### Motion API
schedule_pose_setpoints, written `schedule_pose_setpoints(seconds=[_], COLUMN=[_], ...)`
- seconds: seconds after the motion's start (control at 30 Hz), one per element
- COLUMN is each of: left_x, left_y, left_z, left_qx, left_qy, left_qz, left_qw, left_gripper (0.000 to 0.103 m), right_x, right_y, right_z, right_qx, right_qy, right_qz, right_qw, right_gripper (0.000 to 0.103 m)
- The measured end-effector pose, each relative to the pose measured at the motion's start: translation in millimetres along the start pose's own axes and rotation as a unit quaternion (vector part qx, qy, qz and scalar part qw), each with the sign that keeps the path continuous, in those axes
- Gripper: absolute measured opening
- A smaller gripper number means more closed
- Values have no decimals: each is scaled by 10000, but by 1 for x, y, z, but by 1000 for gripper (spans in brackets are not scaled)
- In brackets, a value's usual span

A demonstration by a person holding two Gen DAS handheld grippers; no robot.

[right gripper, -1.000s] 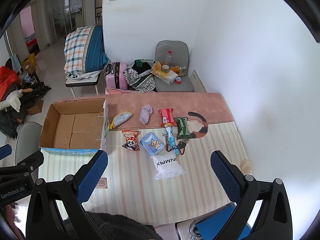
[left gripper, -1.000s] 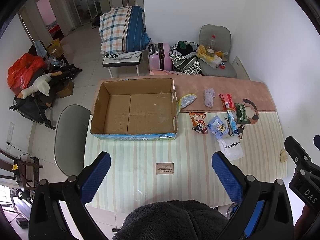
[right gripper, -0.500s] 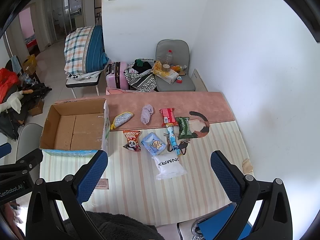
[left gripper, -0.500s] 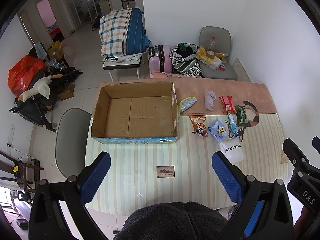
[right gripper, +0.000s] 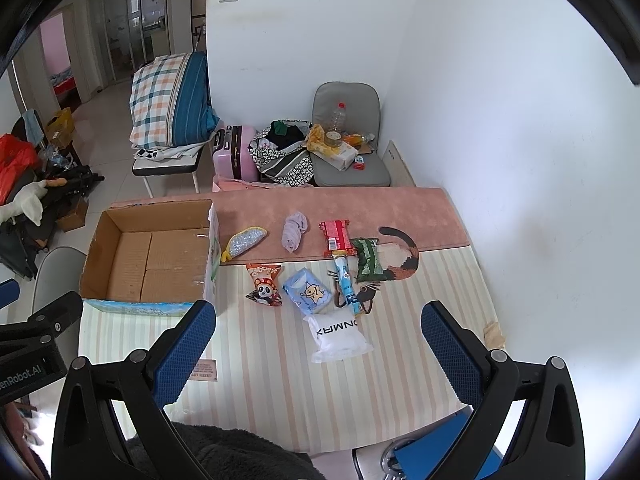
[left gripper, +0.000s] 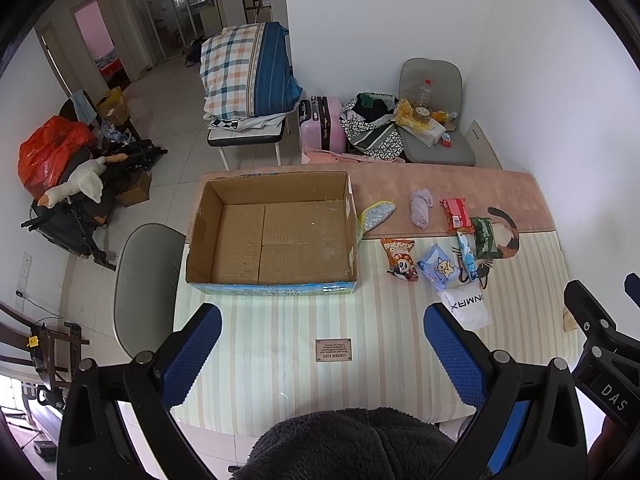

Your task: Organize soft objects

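Readable text on a pouch, a bench plaque and the gripper bodies

The white pouch (right gripper: 339,336) reads "XAMNO", seen upside down; the small plaque (left gripper: 333,350) on the bench shows "GREEN LIFE"; the right hand-held gripper (left gripper: 608,376) bears "DAS", the left hand-held gripper (right gripper: 28,364) "enRobot.AI".

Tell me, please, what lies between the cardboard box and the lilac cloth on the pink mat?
Only a glittery silver pouch lies between the cardboard box and the lilac cloth; both wrist views show it.

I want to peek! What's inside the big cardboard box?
Nothing: the cardboard box shows only its bare brown floor. Its near wall hides a thin strip of that floor.
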State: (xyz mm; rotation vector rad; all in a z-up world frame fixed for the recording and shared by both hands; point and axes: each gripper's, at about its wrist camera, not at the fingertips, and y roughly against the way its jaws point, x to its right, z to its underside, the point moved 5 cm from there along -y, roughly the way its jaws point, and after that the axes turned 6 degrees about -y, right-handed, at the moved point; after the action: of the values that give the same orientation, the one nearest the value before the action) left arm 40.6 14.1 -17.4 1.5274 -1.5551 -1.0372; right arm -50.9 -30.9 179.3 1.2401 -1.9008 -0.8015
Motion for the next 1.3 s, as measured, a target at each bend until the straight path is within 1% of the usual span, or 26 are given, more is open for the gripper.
schedule_pose_setpoints(seconds=[0.33, 0.87, 0.93, 1.03, 1.1, 1.13, 1.2, 1.3], left_x=[-2, -4, -4, 1, 6, 9, 18, 40], left_y=[1, 2, 1, -10, -20, -31, -58, -111], left_z=[-6, -6, -8, -24, -37, -48, -62, -76], left_qx=[49, 60, 61, 186, 272, 264, 107, -341], left_qy=[-5, 1, 11, -2, -53, -89, -166, -367], left_qz=[-39, -41, 17, 231, 280, 247, 270, 305], left_qw=[10000, 10000, 10000, 9996, 9992, 9993, 9994, 9983], left_gripper=[103, 103, 103, 103, 103, 103, 103, 103], right_x=[-3, -7, -6, 6, 21, 30, 48, 74], right_y=[0, 1, -2, -18, -39, -52, -84, -144], right_z=[-8, -4, -4, -10, -13, -14, -13, -6], right_qx=[39, 32, 8, -51, -138, -207, -465, -1024], right_qy=[27, 7, -71, -247, -411, -510, -671, -820], right_qz=[-19, -52, -93, -45, 25, 22, 76, 118], right_qw=[10000, 10000, 9999, 9997, 9991, 9985, 9966, 9913], right_gripper=[103, 103, 103, 103, 103, 103, 103, 103])
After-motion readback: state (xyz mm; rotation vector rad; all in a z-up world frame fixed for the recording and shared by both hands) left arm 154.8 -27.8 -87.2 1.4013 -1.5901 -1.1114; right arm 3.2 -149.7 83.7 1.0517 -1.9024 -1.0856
